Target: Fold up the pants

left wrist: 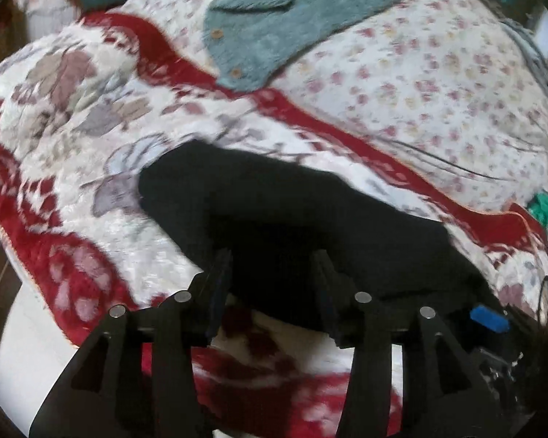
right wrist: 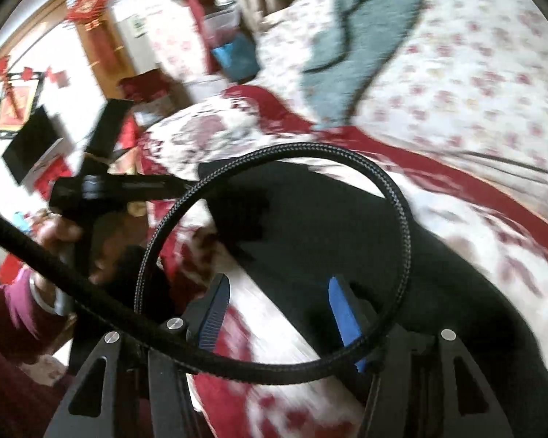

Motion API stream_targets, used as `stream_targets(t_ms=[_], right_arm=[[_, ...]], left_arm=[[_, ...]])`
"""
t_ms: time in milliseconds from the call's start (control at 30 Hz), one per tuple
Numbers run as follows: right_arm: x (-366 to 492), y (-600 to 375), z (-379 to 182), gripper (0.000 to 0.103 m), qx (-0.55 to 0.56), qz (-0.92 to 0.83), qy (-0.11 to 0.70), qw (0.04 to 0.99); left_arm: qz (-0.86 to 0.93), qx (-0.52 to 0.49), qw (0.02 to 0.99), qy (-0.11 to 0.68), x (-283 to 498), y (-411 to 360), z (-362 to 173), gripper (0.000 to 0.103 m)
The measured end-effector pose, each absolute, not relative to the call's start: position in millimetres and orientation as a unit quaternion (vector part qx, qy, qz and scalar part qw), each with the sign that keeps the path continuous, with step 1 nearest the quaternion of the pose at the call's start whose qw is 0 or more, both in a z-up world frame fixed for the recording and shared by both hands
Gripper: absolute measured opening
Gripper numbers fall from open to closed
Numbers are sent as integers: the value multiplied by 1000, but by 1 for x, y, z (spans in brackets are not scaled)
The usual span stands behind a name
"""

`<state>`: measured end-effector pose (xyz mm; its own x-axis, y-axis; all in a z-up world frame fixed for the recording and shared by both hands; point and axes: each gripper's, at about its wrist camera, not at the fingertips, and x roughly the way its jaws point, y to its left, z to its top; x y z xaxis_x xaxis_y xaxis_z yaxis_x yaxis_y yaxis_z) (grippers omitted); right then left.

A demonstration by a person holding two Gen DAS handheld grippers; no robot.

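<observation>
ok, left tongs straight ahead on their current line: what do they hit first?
Most likely the black pants. The left tongs are open and empty, pointing down at the dark cloth lying on the red-and-white blanket. Depth is unclear through blur, but nothing else shows between.

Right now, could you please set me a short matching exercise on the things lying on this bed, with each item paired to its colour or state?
Items:
1. pants
2. fluffy garment with buttons
3. blanket border
4. left hand-held gripper

Descriptions:
A. red
B. grey-teal, lying farther up the bed
C. open, nothing between its fingers
D. black, lying on the patterned blanket

Pairs: 1-D, 2-B, 3-A, 4-C
</observation>
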<state>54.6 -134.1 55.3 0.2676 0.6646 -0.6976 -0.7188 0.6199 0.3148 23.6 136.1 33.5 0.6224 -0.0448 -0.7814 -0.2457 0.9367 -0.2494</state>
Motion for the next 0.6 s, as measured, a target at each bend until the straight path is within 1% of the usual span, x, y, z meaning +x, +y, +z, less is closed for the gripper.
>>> stream_targets(t_ms=[67,267,400,600], right_arm=[[48,-165,57,55,-41,399,422,813],[36,-257,59,56,-52,286,439,850],[26,-309,56,56,-68,217,458,859],[15,-360,61,58,-46,165,464,869]], left_arm=[[30,-166,888,428,23,119,38,51],[-35,-157,881,444,37,67,36,51],[-65,-131,879,455,44,29,32,51],[-104,-87,879,458,52,-10,23,51]])
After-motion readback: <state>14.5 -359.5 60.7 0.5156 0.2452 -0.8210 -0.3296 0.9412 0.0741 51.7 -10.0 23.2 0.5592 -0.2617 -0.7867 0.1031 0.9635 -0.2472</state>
